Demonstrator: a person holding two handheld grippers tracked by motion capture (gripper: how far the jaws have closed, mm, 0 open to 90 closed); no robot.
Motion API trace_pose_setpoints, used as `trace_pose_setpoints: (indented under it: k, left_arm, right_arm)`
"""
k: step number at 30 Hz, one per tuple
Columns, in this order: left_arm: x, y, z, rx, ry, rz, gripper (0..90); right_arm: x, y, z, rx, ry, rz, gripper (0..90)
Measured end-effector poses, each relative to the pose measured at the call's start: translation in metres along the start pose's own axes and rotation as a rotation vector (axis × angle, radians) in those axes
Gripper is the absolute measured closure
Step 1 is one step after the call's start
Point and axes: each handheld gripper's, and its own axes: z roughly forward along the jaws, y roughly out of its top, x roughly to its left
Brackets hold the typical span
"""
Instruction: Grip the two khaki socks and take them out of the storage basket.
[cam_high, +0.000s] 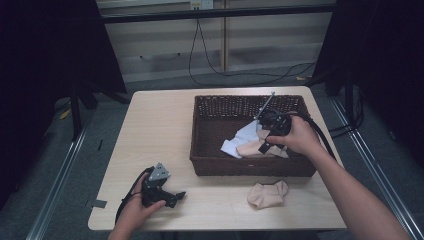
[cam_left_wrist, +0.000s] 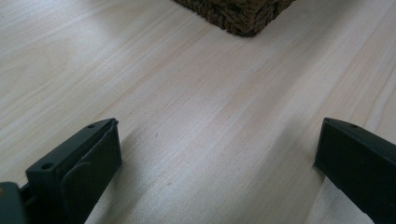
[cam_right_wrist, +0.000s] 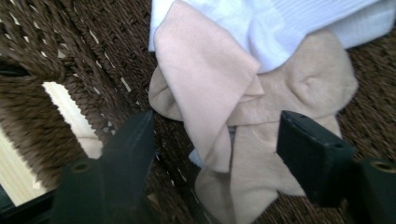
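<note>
Right gripper (cam_right_wrist: 215, 140) — open over beige sock (cam_right_wrist: 243, 116) — in basket (cam_high: 205, 150).

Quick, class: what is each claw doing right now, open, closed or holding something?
Left claw: open, holding nothing, above the table.
Right claw: open over the beige sock in the basket, not gripping it.

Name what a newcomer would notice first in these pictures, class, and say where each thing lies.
The dark wicker basket on the pale table stands out, with beige and white cloths heaped inside. The right claw hangs open over that heap. Another beige cloth lies on the table before the basket.
</note>
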Motion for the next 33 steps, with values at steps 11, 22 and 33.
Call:
trace_pose_setpoints:
  k: [11,22,33]
  left_arm:
    - [0.001,0.0,0.0,0.007,-0.001,0.009,0.0]
    - [0.001,0.0,0.0,0.003,-0.009,0.007,0.0]
    - [0.001,0.0,0.0,0.006,-0.003,0.008,0.0]
  right_arm:
    - [0.003,0.008,0.02,0.027,0.014,-0.011,37.8]
    - [0.008,0.01,0.036,0.082,-0.035,-0.044,68.7]
    - [0.009,0.004,0.005,0.04,0.015,-0.042,87.5]
